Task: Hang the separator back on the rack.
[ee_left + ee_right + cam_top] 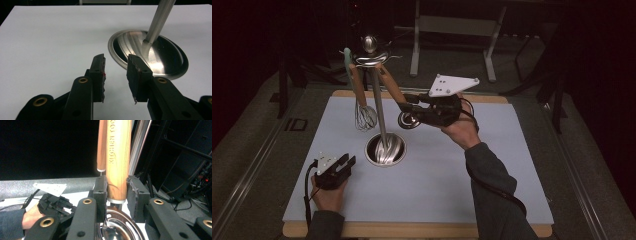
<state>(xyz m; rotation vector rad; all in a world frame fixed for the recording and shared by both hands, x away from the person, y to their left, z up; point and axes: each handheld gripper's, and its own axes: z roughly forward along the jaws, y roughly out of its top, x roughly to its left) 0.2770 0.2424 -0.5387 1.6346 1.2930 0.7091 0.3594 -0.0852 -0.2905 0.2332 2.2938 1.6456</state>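
The right gripper (408,106), right of centre in the high view, pinches the ladle's (393,90) wooden handle, which slants up-left to the rack's (377,102) hook. The left gripper (347,162) rests spread on the tabletop (492,165), lower left.

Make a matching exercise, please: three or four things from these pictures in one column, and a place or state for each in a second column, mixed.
Things:
1. right tongs
2. left tongs
3. steel wire whisk with wooden handle
4. round shiny steel base of the utensil stand

States:
A. hangs from the top of the stand
B. open, holding nothing
C. closed on the wooden handle of a steel ladle
D. sits on the light blue mat

Pairs: 1-C, 2-B, 3-A, 4-D
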